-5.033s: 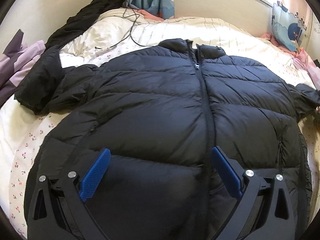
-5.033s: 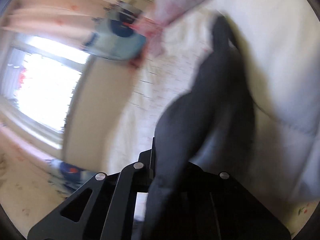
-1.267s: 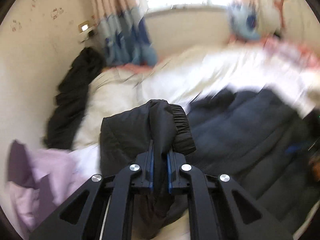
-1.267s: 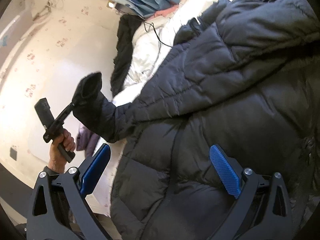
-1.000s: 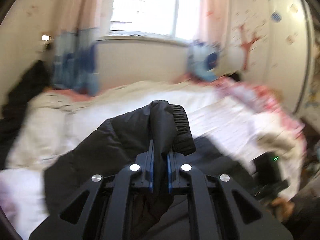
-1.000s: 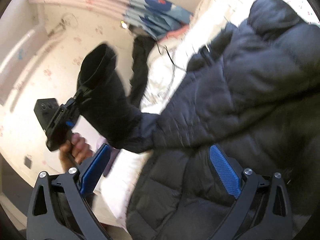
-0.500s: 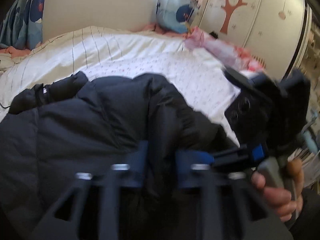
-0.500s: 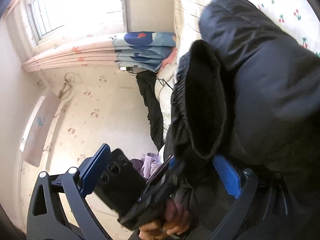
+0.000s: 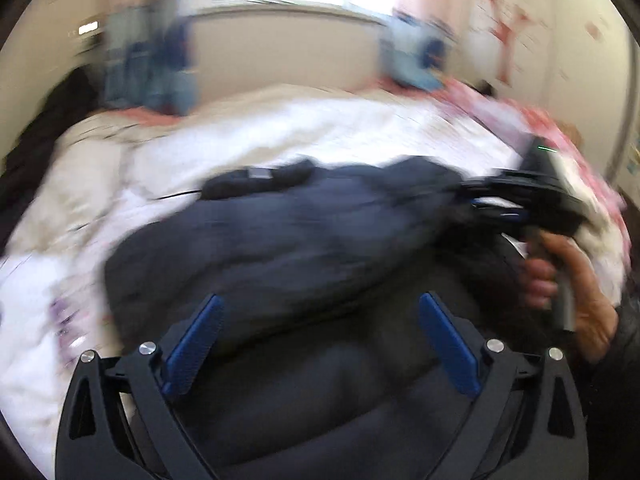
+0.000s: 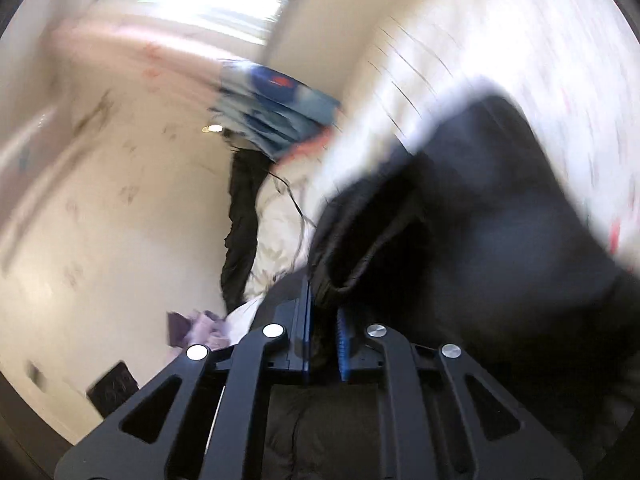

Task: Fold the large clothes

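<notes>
A black puffer jacket (image 9: pixel 288 248) lies on the white bed (image 9: pixel 132 184). My left gripper (image 9: pixel 320 340) is open and empty just above the jacket's lower body. My right gripper (image 10: pixel 322 340) is shut on the jacket's sleeve cuff (image 10: pixel 360 240) and holds it above the jacket. The right gripper also shows at the right of the left wrist view (image 9: pixel 516 200), held in a hand. Both views are motion blurred.
A dark garment (image 10: pixel 240 216) hangs at the bed's far corner by the blue curtain (image 10: pixel 276 112). Purple clothing (image 10: pixel 200 328) lies near the wall. A blue pillow (image 9: pixel 412 60) leans on the headboard. Pink bedding (image 9: pixel 500 120) lies at the right.
My left gripper let go of the sleeve cuff and opened. My right gripper closed on that cuff and took it over.
</notes>
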### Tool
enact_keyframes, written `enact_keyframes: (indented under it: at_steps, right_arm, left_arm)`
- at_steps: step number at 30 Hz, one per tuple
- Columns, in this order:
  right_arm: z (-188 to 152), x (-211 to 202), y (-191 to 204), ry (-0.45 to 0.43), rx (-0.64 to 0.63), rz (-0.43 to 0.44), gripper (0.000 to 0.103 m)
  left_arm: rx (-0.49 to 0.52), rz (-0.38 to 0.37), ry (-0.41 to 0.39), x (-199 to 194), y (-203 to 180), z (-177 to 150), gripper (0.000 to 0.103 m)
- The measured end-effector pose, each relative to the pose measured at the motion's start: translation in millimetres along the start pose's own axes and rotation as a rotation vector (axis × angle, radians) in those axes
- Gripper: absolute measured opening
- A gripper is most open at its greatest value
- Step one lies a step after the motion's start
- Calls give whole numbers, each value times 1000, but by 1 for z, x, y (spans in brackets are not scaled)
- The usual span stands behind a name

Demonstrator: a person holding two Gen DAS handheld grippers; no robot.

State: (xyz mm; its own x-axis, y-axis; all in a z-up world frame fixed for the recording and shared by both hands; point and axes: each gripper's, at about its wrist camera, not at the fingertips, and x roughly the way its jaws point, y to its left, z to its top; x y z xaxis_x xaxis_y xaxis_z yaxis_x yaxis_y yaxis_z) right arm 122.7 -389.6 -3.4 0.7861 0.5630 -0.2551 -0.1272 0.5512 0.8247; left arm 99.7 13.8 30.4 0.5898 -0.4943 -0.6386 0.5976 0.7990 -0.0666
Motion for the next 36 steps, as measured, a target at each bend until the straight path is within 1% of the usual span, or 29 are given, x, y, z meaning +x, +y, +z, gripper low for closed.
enact_keyframes:
  at_steps: [2,4,6,8,9,10,12,13,14,15,17,18,19,20,21,22,24,26,28,29,30,32,34,36]
  right_arm:
    - [7,-20,35,-77,-130,-22,9]
    - [5,-37,44,-131,-169,-47,9]
    - [9,-41,28,-146,-141,-99,9]
    - [5,-41,0,-126,-84,-155,9]
    - [4,-35,-17,-104,-40,-180,9]
    - [3,-33,-28,-81,-11,-199,9]
    - [-1,-19,-50,-28,33,-255,9]
    - [-2,-13,-57,-6,43,-274,9]
    - [-3,-10,-62,20,54,-288,9]
    - [-3,-9,-64,45,67,-290,12]
    - [-1,-15,-59,68,64,-300,26]
    - [2,-22,-55,73,52,-312,46]
    - [4,-34,-45,79,25,-339,70]
    - [3,-48,-37,88,-5,-359,78]
    - [0,-63,-27,98,-42,-369,86]
    - [-10,-86,-18,112,-98,-375,90]
    - [-31,-122,-19,154,-141,-396,93]
    - [-53,-154,-31,210,-127,-449,93]
    - [-73,-177,-44,281,-89,-455,93]
    - [-84,-187,-48,309,-74,-465,93]
    - [-95,-194,-51,335,-64,-466,93]
    - [-118,-206,-52,394,-47,-431,94]
    - [-138,-212,-52,447,-46,-409,94]
    - [-154,-213,-45,481,-55,-375,94]
  left_arm:
    - [-147,46,-46,-21,51,-2,96]
    - [-265,74,-69,-28,85,-2,96]
    - [-350,81,-85,-23,108,-4,96]
    - [-378,87,-82,-11,117,-6,96]
    - [-384,92,-64,0,120,-8,96]
    - [-388,98,-20,17,123,-12,96]
    - [-375,102,114,54,122,-19,96]
    - [-364,129,230,81,123,-28,96]
    - [-363,145,293,94,123,-33,96]
    - [-374,140,314,96,125,-38,96]
    - [-395,119,277,70,130,-40,96]
    - [-404,112,250,48,134,-42,96]
    - [-407,109,236,29,137,-47,96]
    - [-409,107,230,10,142,-54,96]
    - [-421,101,229,-17,149,-68,96]
    - [-433,97,237,-30,153,-79,96]
    - [-470,85,276,-55,162,-112,96]
    - [-534,48,331,-71,166,-149,96]
    - [-602,-43,383,-75,160,-184,96]
    - [-607,-71,403,-76,152,-196,96]
    - [-587,-78,414,-78,142,-205,96]
    - [-555,-98,419,-85,123,-216,96]
    - [-553,-128,410,-90,112,-222,96]
    - [-566,-157,397,-92,104,-223,96]
